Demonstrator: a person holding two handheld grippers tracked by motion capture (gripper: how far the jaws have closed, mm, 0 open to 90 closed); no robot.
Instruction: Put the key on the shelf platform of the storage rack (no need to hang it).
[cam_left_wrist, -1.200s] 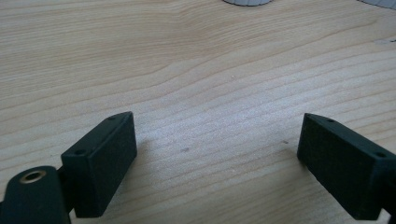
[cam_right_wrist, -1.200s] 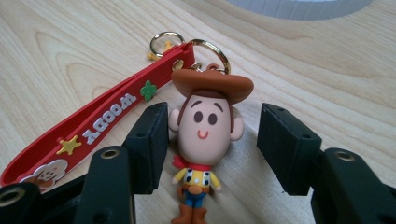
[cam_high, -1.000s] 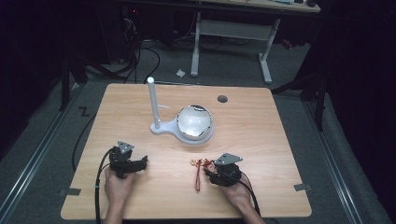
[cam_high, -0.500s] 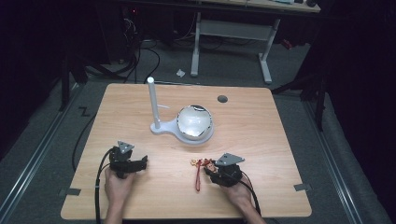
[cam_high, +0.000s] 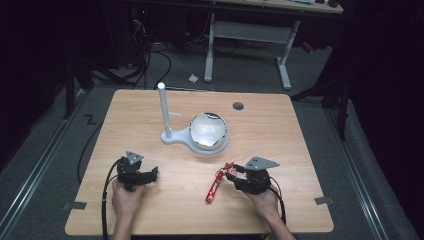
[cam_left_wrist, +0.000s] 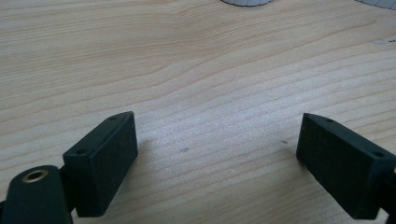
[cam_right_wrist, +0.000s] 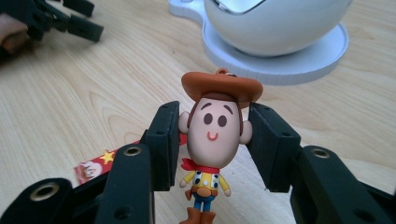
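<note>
Between the right tongs (cam_right_wrist: 215, 140), the cowboy figurine (cam_right_wrist: 212, 140) stays pinched; left tongs (cam_left_wrist: 219, 158) remain spread.

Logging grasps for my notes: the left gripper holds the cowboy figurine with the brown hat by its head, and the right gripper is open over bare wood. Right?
Sides swapped. The right gripper clamps the cowboy figurine with the brown hat by its head, per the right gripper view; the left gripper is open over bare wooden table, per the left gripper view.

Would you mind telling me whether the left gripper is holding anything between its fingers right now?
No, the left gripper has its fingers spread wide apart, with bare wooden table between them.
</note>
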